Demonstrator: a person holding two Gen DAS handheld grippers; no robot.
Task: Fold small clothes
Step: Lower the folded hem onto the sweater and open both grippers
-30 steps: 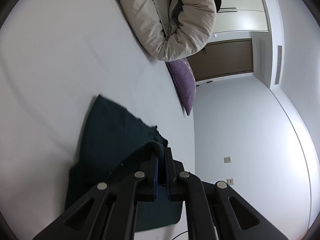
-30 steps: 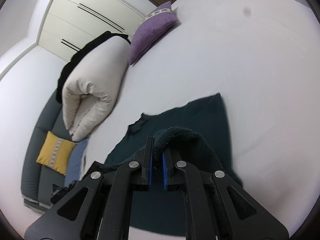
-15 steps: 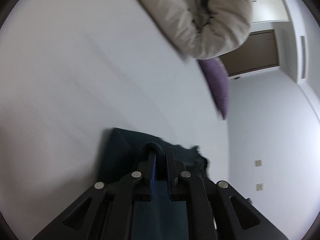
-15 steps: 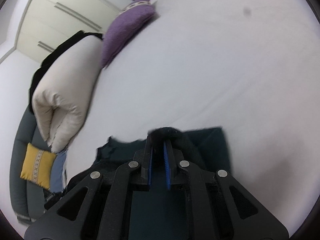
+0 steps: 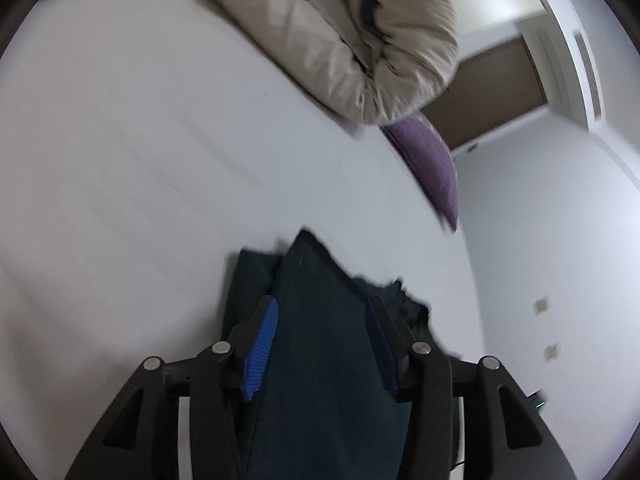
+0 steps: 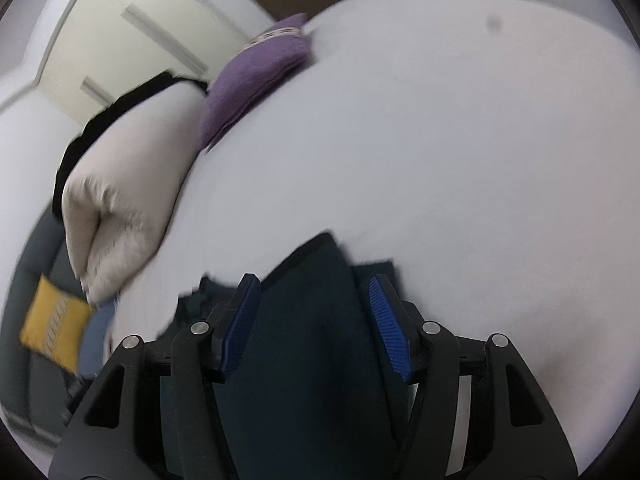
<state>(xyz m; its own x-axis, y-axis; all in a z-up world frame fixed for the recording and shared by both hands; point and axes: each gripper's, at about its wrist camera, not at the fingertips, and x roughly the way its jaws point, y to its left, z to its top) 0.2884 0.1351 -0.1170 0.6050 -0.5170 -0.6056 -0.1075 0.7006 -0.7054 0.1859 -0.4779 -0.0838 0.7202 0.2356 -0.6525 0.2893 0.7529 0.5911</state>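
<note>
Dark green garment point(image 5: 320, 320) lies doubled on the white bed point(image 5: 140, 160), between your spread left gripper point(image 5: 320, 320) and right gripper point(image 6: 316, 312); a fold seems just laid, so next smooth or regrip.

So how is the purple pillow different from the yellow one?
The purple pillow lies on the white bed, next to the rolled beige blanket; the yellow pillow sits off the bed, on the grey sofa. The purple one looks bigger here, but it may only be nearer. Both carry a patterned strip, too blurred to read. Both are soft, square cushions.
</note>
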